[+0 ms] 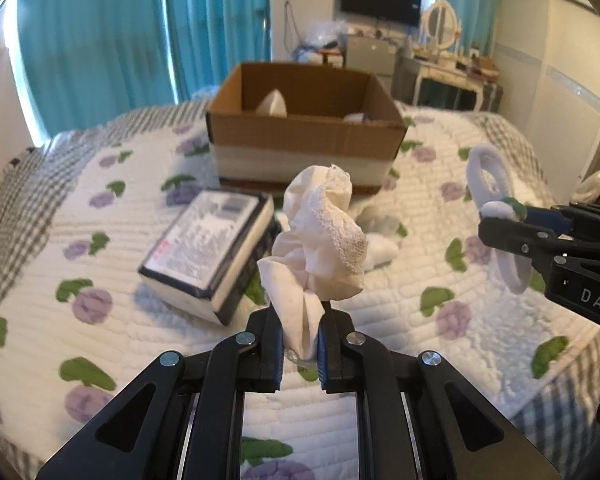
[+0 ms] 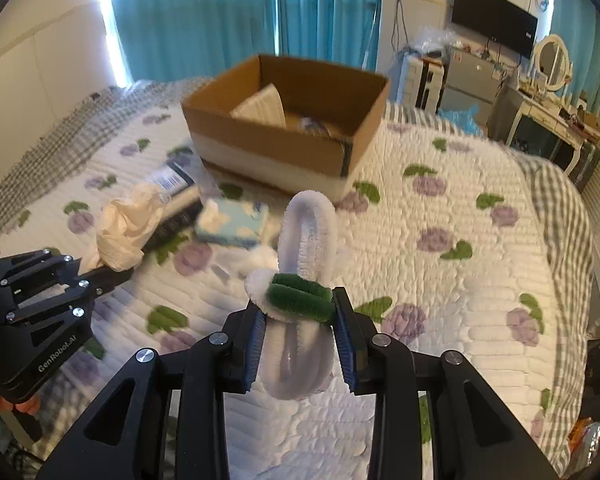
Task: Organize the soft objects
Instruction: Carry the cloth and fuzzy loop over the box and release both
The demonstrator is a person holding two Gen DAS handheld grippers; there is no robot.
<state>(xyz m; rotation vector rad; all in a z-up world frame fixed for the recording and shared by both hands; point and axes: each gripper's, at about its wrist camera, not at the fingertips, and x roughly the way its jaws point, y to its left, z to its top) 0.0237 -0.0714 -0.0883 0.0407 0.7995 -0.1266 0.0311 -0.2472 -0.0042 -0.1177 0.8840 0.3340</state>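
Observation:
My left gripper (image 1: 300, 344) is shut on a crumpled cream lace cloth (image 1: 320, 240) and holds it above the bed; both show in the right wrist view, gripper (image 2: 112, 274) and cloth (image 2: 126, 228). My right gripper (image 2: 298, 316) is shut on a white fuzzy headband with a green patch (image 2: 300, 292), held above the quilt; it shows at the right of the left wrist view (image 1: 496, 216). An open cardboard box (image 1: 306, 132) (image 2: 284, 140) stands on the bed ahead, with a white item (image 1: 272, 104) inside.
A book (image 1: 208, 248) lies on the floral quilt (image 1: 440, 320) left of the cloth. A blue tissue pack (image 2: 232, 220) and small white soft items (image 1: 380, 236) lie before the box. Curtains, a TV and a dresser stand behind.

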